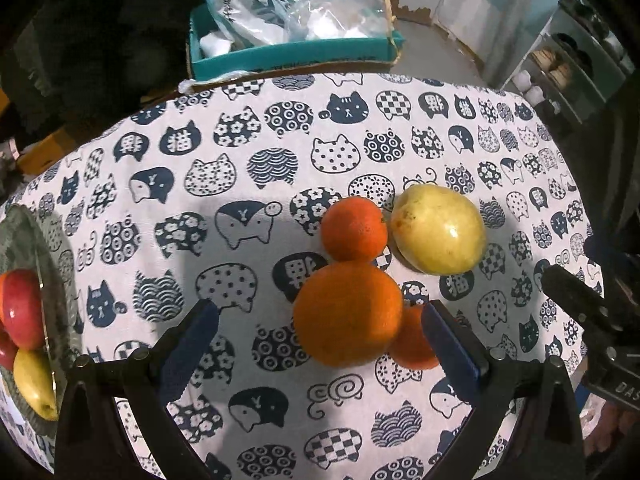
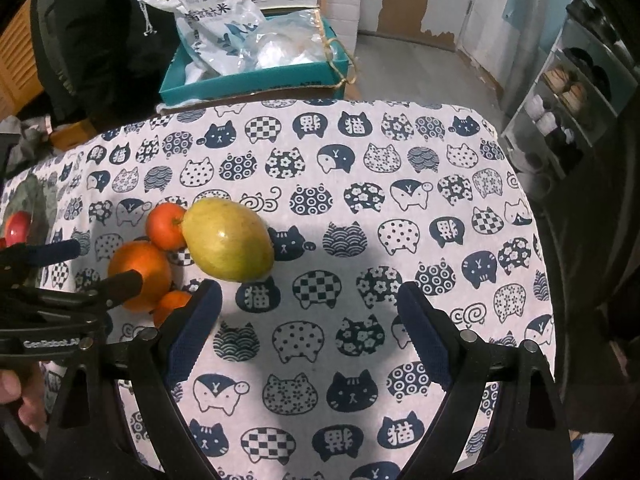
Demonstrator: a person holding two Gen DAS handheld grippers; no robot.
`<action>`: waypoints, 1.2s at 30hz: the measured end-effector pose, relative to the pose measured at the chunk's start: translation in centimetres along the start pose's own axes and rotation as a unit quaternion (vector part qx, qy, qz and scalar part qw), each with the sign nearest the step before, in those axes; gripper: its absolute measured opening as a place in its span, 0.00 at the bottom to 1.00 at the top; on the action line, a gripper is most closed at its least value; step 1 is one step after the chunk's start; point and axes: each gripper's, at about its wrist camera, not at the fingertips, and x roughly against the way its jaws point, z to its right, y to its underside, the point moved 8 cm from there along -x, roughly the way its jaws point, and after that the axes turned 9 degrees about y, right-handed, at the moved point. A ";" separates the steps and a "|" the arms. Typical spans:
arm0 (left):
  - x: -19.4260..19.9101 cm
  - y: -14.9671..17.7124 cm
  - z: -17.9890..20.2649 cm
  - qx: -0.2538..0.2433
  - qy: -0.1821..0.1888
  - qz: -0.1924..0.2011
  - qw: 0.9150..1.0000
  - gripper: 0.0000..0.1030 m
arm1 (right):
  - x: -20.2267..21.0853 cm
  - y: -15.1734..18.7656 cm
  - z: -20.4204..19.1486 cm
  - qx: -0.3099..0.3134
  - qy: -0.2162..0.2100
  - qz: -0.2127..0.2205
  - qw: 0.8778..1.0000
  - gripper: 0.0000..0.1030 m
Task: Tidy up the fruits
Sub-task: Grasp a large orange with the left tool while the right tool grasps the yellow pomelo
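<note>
Left gripper [image 1: 320,344] w/ black arms & blue padded fingers is spread wide, holding nothing; the large round orange fruit [image 1: 347,314] sits btwn the two pads, nearer the right one, not touched by either as far as visible. Behind it, touching, is a smaller round orange fruit [image 1: 354,228], & a third small orange fruit [image 1: 414,340] lies partly hidden behind the large one by the right pad. A big yellow-green oval fruit [image 1: 438,229] rests just beside the smaller orange, on the white tablecloth w/ navy cat-face print [image 1: 240,168]. At far left edge a grey dish [image 1: 24,232] holds a red apple [image 1: 20,308] & a yellow fruit [image 1: 34,384]. Right gripper [image 2: 310,320], same build, is also wide apart & empty, over bare cloth, w/ the fruit cluster off to its left. Beyond the table a teal cardboard box [image 1: 296,54] holds plastic bags [image 1: 260,4].
</note>
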 end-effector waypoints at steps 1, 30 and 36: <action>-0.4 -0.1 0.0 0.003 0.004 -0.003 1.000 0.99 | -0.1 0.0 0.1 -0.002 0.000 -0.002 1.000 0.86; -0.1 -0.3 -3.1 0.024 0.024 0.004 0.999 0.63 | -3.3 -1.6 -4.8 0.054 -0.070 -0.017 0.996 0.86; 0.4 0.0 -5.1 0.040 0.014 0.008 0.999 0.63 | -5.6 -1.9 -6.6 0.077 -0.069 -0.035 0.994 0.86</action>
